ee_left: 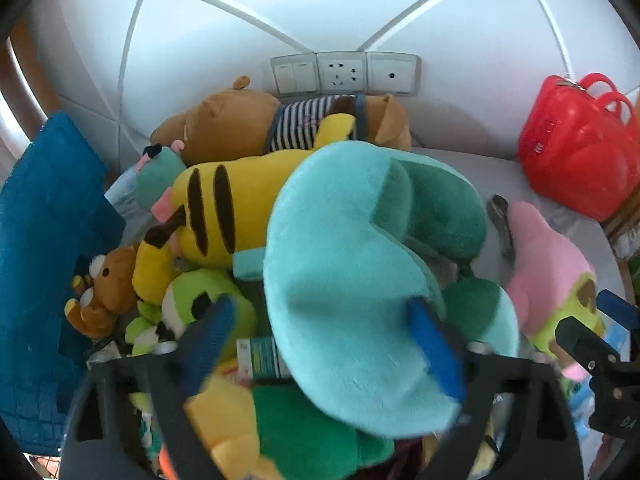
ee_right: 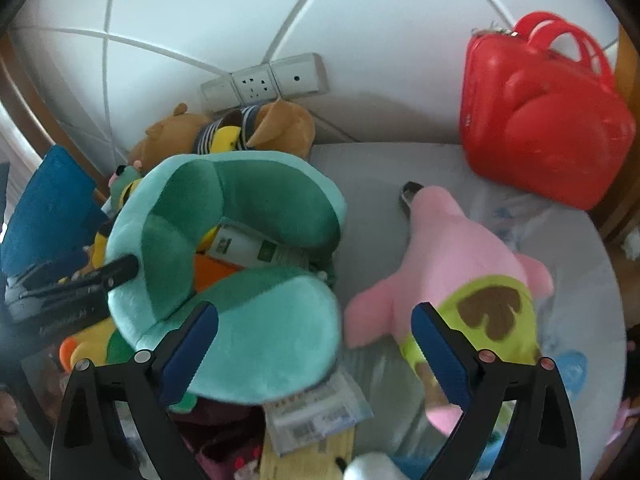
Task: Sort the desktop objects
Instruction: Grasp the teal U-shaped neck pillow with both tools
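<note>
A teal and green U-shaped neck pillow [ee_left: 340,264] lies on a heap of plush toys. My left gripper [ee_left: 324,338] stands open around its near lobe; the left pad is clear of the fabric and the right pad lies against it. In the right wrist view the same pillow [ee_right: 248,320] sits low and left, and one left finger [ee_right: 120,272] touches its outer side. My right gripper [ee_right: 316,350] is open, with the pillow's end by its left pad and a pink plush [ee_right: 452,264] by its right pad. Nothing is gripped.
A yellow striped plush [ee_left: 224,208], a brown bear [ee_left: 240,120], a small bear [ee_left: 108,280] and a green frog [ee_left: 200,304] crowd the left. A blue crate [ee_left: 48,240] borders them. A red case [ee_right: 536,128] stands back right on the grey tabletop [ee_right: 380,168]. Wall sockets [ee_left: 344,72] sit behind.
</note>
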Demonstrator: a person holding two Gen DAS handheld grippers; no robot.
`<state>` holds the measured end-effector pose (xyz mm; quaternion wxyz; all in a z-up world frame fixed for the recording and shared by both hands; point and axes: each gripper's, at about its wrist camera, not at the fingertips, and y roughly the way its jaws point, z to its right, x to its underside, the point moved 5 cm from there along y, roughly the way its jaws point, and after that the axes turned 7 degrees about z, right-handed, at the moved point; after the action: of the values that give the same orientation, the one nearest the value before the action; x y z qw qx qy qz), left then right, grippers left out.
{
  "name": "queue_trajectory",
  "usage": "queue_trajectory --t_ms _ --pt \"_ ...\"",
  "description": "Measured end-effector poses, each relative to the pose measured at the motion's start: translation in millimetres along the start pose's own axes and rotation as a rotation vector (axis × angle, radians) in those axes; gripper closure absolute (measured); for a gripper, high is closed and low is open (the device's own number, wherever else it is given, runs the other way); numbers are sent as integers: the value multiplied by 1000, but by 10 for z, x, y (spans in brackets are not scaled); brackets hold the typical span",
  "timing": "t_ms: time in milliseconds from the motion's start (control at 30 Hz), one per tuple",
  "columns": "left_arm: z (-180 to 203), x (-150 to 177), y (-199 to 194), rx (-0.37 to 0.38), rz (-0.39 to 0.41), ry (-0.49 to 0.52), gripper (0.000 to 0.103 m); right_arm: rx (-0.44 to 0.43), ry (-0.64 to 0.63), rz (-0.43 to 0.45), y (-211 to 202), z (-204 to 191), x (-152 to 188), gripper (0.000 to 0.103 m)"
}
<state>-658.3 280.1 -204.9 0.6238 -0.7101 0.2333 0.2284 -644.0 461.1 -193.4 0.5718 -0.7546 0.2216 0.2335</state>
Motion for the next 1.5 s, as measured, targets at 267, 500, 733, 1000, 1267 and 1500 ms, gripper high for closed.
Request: queue_trajectory --t_ms 267,500,733,1000,1267,1500 --pt "-34 -12 182 111 -1 -34 0 -69 87 -101 658 -48 102 1" --pt "152 -51 141 100 3 22 0 -118 195 -109 734 -10 231 0" --pt "186 92 506 65 -66 29 0 -133 241 -124 711 67 277 0" --pt "-128 356 515 109 -33 -26 0 -120 302 -33 758 192 81 0" --pt "-112 372 620 143 -36 -29 0 -31 -28 -39 1273 53 -295 0" --pt "25 376 803 165 -54 -29 0 -93 -202 -52 1837 -156 -314 0"
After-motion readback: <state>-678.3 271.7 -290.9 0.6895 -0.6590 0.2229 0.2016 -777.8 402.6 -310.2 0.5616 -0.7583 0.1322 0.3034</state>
